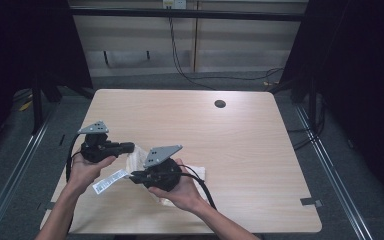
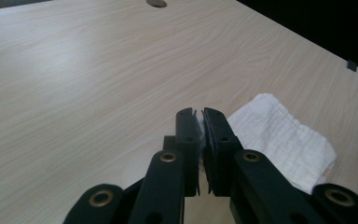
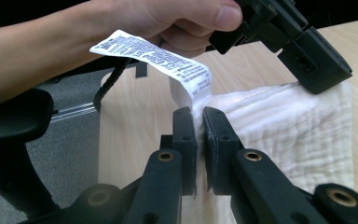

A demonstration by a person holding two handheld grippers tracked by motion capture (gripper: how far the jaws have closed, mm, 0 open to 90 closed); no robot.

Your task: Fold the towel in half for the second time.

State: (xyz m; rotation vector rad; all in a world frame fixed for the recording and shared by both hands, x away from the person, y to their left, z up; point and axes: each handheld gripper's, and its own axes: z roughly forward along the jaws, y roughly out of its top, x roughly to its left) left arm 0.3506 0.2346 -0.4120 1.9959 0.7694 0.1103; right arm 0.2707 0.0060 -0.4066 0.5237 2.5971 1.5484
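Note:
A white cloth [image 1: 139, 156] with a printed care label [image 1: 110, 180] is held up a little over the wooden table [image 1: 240, 150], stretched between both grippers. My left gripper [image 1: 131, 146] is shut on one corner of the cloth [image 2: 279, 140]; white fabric shows pinched between its jaws. My right gripper [image 1: 134, 176] is shut on the cloth edge [image 3: 284, 126] right beside the label [image 3: 158, 58]. In the right gripper view the left gripper [image 3: 324, 77] clamps the cloth's far corner, with the person's left hand [image 3: 135, 18] behind it. Part of the cloth droops under the right hand.
A round cable hole [image 1: 220, 104] sits near the table's far edge. Cables trail from both grippers toward the person. Dark curtains flank the table, and a metal rail [image 1: 330, 170] runs along its right side.

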